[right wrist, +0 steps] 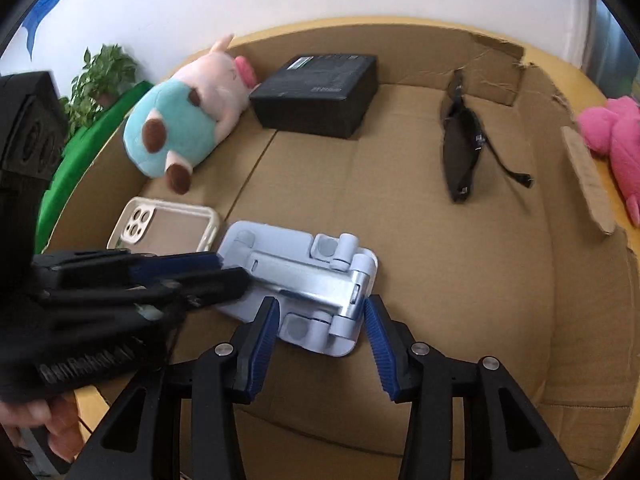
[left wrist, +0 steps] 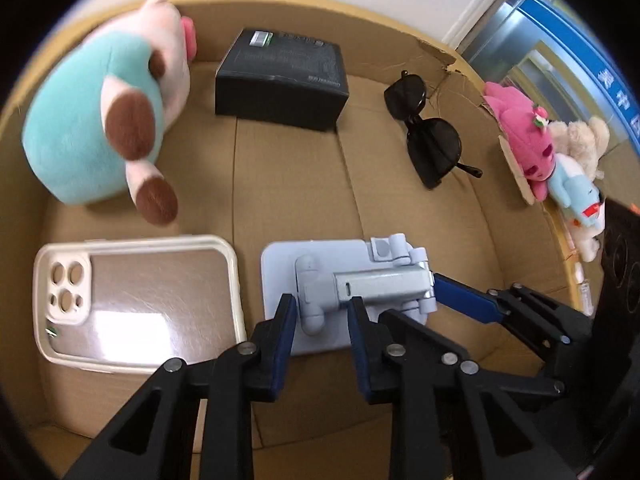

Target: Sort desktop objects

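A pale blue folded phone stand [left wrist: 348, 276] [right wrist: 304, 276] lies low over the floor of a cardboard box [left wrist: 380, 40]. My left gripper [left wrist: 320, 306] points steeply down onto the stand's left half, with its pads against the leg and arm pieces. From the right wrist view the left gripper [right wrist: 234, 270] comes in from the left side. My right gripper [right wrist: 320, 304] clamps across the stand's hinge end, both pads touching the plate's edges. In the left wrist view only one of its blue fingers [left wrist: 464, 294] shows, touching the stand's right end.
Inside the box lie a teal plush animal [left wrist: 92, 120], a black carton [left wrist: 280, 80], dark sunglasses [left wrist: 428, 136] and a cream phone case [left wrist: 136, 300]. Pink and pale plush toys [left wrist: 528, 148] sit outside the right wall. A person's hand [right wrist: 40, 420] holds the left gripper.
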`<state>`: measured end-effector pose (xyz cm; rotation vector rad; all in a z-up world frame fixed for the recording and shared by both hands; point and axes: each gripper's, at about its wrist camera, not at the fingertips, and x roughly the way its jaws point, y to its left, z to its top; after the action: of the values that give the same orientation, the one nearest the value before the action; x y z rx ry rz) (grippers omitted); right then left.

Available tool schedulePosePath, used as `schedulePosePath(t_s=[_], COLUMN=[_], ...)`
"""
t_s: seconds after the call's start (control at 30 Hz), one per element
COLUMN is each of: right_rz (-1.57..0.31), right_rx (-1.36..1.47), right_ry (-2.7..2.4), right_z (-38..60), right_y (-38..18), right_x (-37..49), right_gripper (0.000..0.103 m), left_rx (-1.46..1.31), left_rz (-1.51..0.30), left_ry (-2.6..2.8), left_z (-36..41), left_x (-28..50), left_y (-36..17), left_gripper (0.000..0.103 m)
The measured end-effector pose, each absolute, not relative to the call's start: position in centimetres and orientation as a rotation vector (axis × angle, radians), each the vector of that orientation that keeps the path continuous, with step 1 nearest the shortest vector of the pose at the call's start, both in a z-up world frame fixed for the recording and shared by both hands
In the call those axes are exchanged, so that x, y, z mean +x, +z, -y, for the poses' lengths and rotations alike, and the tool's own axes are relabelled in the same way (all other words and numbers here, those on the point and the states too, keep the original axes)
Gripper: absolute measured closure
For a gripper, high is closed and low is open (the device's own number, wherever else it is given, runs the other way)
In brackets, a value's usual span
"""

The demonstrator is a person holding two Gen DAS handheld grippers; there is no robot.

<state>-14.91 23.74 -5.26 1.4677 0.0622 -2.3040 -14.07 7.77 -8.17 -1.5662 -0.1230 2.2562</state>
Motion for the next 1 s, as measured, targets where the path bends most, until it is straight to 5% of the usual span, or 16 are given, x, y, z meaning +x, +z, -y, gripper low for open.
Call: schedulePosePath(t_s=[0.23,0.3,0.37,0.5,0.57,1.0], right_rz=[-0.101,-0.081,-0.080,-0.080,-0.093,-0.048], right_rx=[1.440,1.384,1.284,1.083,1.017,0.964], right_ry=[-2.357,-2.398,-2.477,-2.603,-2.637,-2.697], right_z=[-23.8,-24.2,-24.4,-24.4,-24.5,-25.1], right_y=[-4.9,-3.7,-2.0,0.4,1.0,-0.5], right_x=[-14.4,-13.6,-12.3,-9.1,-7.9,-3.0], right_gripper=[0.055,0.035,0.024,0.005,0.002,0.000], left_rx=[-1.547,-1.448,-1.348,-1.041,-0.913,-0.814], left_rz=[0.128,0.140,0.118,-0.003,-0.063,0.001], left_ry=[2.321,2.378,2.456,2.672,2.756,2.875], left_z=[-7.0,-6.4,-6.0,-5.3,-5.0,-1.4], left_x=[-13.2,-12.1,-10.9,-6.8,-4.8,-0.6], left_y=[-7.4,-5.7,-3.9,0.0,1.0,-0.7], left_gripper=[0.077,0.076,0.070,0.033,0.024,0.024])
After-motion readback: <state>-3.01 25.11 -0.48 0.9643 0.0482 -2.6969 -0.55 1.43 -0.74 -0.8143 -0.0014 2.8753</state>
